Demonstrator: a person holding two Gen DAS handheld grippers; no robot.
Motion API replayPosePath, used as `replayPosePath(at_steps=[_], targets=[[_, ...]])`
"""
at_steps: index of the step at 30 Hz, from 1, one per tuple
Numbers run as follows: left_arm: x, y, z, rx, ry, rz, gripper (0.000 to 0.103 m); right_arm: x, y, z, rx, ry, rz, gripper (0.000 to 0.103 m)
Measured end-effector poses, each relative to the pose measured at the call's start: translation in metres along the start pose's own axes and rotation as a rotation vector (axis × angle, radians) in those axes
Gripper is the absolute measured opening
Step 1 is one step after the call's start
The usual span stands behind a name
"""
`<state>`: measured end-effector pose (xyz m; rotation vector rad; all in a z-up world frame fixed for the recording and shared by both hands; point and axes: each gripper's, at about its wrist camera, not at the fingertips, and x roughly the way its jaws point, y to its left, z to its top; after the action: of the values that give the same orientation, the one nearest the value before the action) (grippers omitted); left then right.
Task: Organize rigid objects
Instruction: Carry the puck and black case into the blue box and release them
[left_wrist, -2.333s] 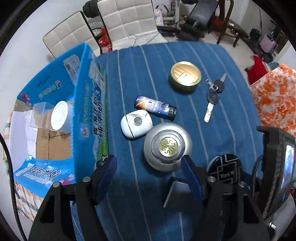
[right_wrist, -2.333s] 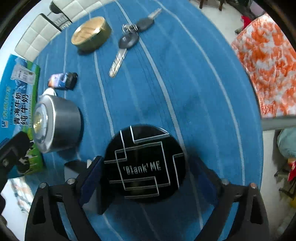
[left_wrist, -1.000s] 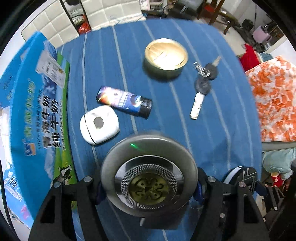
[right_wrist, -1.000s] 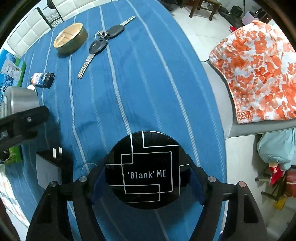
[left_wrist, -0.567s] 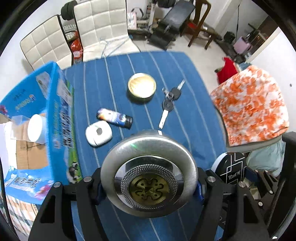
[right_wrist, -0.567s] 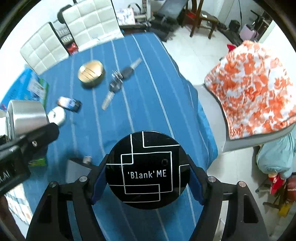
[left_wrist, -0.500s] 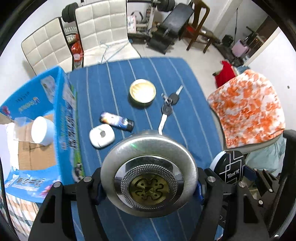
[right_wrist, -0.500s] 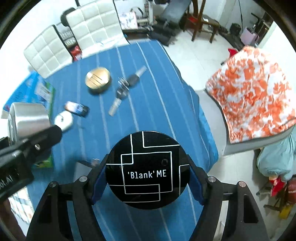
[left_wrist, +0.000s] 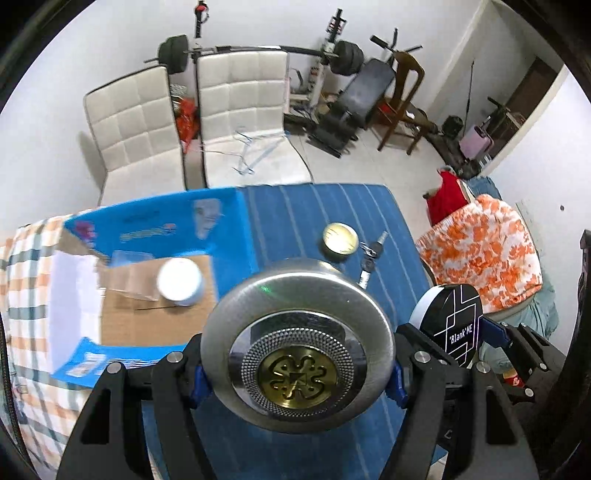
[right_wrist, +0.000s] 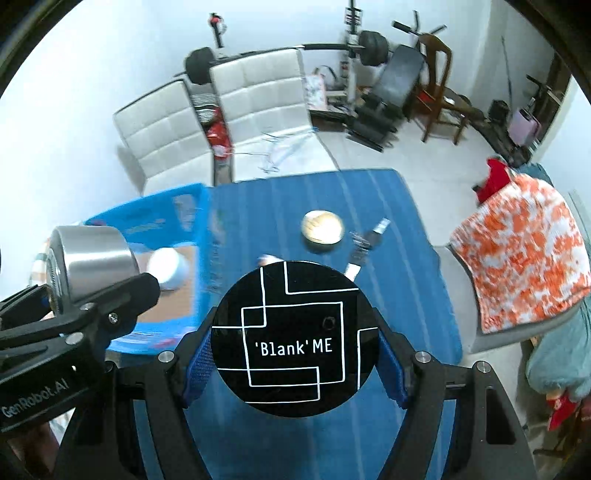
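My left gripper (left_wrist: 295, 373) is shut on a round silver tin (left_wrist: 297, 343) with a brass emblem, held high above the blue striped table (left_wrist: 295, 210). My right gripper (right_wrist: 294, 360) is shut on a black round 'Blank'ME tin (right_wrist: 294, 339), also lifted; it shows in the left wrist view as the black tin (left_wrist: 454, 325) at right. The silver tin (right_wrist: 90, 254) appears at left in the right wrist view. An open blue carton (left_wrist: 155, 229) at the table's left holds a white round container (left_wrist: 180, 280). A gold tin (left_wrist: 340, 238) and keys (left_wrist: 371, 254) lie on the table.
Two white padded chairs (left_wrist: 192, 122) stand behind the table. An orange-and-white patterned cloth (left_wrist: 484, 251) covers a seat at right. Gym equipment and a wooden chair (left_wrist: 399, 96) fill the far room. A checked cloth (left_wrist: 22, 295) lies left of the carton.
Both grippers have risen well above the table with their tins, and the left view has swung toward the blue carton. The table objects now look smaller and farther away.
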<state>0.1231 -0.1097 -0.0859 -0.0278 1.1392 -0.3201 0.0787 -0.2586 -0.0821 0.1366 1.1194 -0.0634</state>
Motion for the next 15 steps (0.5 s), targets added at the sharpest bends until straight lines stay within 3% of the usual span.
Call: replayPosePath(at_steps=[7, 15], targets=[[-0.036, 0.077, -0.009, -0.085, -0.029, 0.037, 0.069, -0.001, 0.085, 0.002, -0.07, -0.007, 0.071, 0.077], [-0.025, 0.185, -0.015, -0.211, 0.029, 0.129, 0.069, 0.059, 0.164, 0.013, -0.11, 0.059, 0.085, 0.077]])
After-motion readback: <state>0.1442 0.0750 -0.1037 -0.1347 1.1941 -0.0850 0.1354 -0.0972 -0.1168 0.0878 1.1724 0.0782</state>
